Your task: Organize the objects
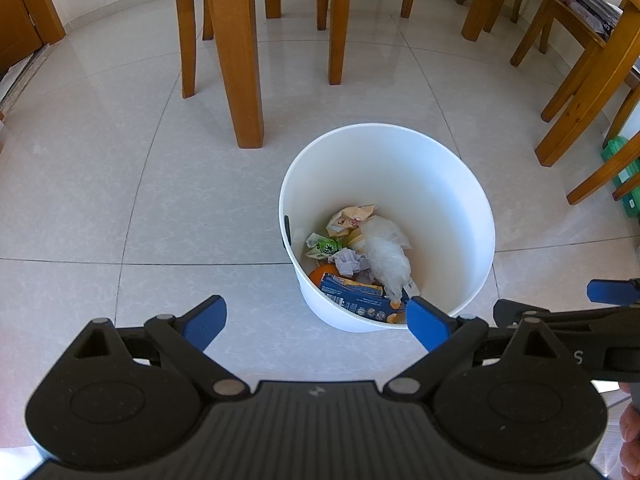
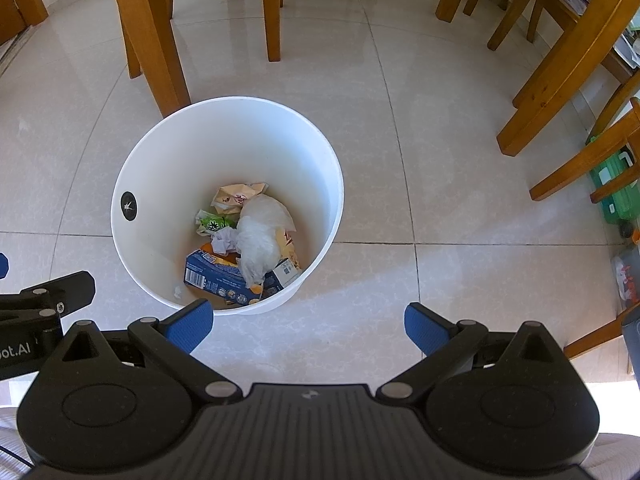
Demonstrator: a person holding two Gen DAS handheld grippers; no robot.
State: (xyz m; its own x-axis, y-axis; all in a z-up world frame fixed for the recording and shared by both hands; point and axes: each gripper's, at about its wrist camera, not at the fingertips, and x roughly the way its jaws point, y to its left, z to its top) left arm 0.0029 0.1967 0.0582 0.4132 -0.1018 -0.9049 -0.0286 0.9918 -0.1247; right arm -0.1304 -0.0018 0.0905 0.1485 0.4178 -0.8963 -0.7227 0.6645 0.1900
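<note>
One white bin (image 2: 120, 168) is seen on the tiled floor (image 2: 420, 160), near two hand-held grippers, left (image 1: 316, 322) and right (image 2: 308, 326); both are spread wide with nothing held. Inside lie one blue box (image 2: 212, 276), one clear bag (image 2: 258, 240), one paper ball (image 2: 224, 244) and several wrappers. The light bin could be tipped if its rim is knocked.

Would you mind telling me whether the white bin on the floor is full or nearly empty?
Mostly empty: the white bin holds only a shallow layer of litter at its bottom, with bare inner wall above.
</note>
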